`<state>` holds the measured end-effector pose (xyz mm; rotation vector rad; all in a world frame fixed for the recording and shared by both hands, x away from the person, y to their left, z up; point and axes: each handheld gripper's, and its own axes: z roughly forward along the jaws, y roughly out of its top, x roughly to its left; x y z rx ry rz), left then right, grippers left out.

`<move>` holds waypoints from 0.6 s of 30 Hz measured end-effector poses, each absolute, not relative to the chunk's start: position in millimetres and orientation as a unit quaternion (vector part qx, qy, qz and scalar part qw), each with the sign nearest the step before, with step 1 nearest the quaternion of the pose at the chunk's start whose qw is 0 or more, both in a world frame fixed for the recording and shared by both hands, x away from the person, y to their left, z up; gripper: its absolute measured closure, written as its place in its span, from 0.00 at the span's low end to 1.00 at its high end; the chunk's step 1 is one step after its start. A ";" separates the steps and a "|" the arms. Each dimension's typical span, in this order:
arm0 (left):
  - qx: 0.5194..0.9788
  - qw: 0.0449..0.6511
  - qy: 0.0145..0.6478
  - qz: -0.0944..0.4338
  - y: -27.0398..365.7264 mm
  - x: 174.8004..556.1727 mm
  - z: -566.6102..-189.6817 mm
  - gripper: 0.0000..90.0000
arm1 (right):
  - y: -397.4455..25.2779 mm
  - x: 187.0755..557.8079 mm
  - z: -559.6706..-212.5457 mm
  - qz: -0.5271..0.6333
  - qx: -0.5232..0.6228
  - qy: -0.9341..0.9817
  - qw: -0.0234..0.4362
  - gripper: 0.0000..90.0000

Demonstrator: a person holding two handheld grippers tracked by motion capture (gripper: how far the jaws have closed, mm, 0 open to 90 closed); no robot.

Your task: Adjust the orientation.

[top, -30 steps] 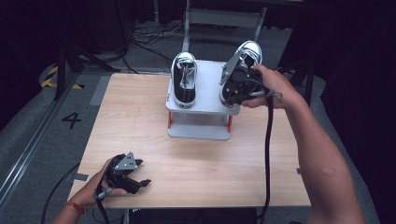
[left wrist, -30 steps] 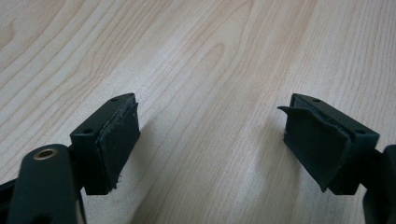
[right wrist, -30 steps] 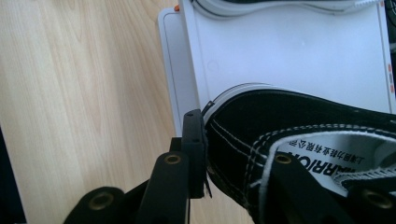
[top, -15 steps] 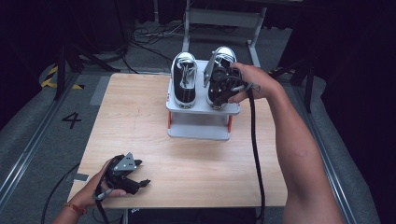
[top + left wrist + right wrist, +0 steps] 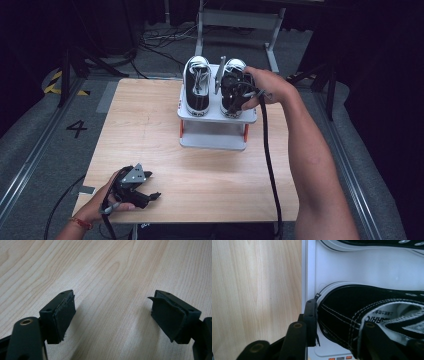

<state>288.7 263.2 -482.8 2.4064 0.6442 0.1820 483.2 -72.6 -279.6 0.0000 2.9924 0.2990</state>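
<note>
Right hand-held gripper [image 5: 337, 325] clamps black (white-soled) sneaker [image 5: 372, 307].

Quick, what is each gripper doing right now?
Left gripper: open, empty, resting on the wooden table.
Right gripper: shut on the black canvas sneaker on the white rack.

The black canvas shoe [image 5: 232, 90] in my right gripper [image 5: 239, 95] has a white rubber sole, white stitching and a white toe cap. It sits upright on the white rack [image 5: 216, 120], sole down, toe pointing away from me. My jaws are clamped across its heel wall, one outside, one inside the opening. Just to the left of my gripper stands the matching shoe [image 5: 197, 85], parallel, white laces showing.
</note>
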 end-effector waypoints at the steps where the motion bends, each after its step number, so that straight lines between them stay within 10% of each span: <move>1: 0.914 0.317 0.244 0.069 263.2 288.7 -482.9 0.22 | -72.6 483.2 -279.7 0.098 0.000 0.993 0.067 0.77; 18: 0.914 0.317 0.244 0.067 263.2 288.8 -482.9 0.22 | -87.9 476.2 -273.1 0.161 0.051 0.978 0.121 0.41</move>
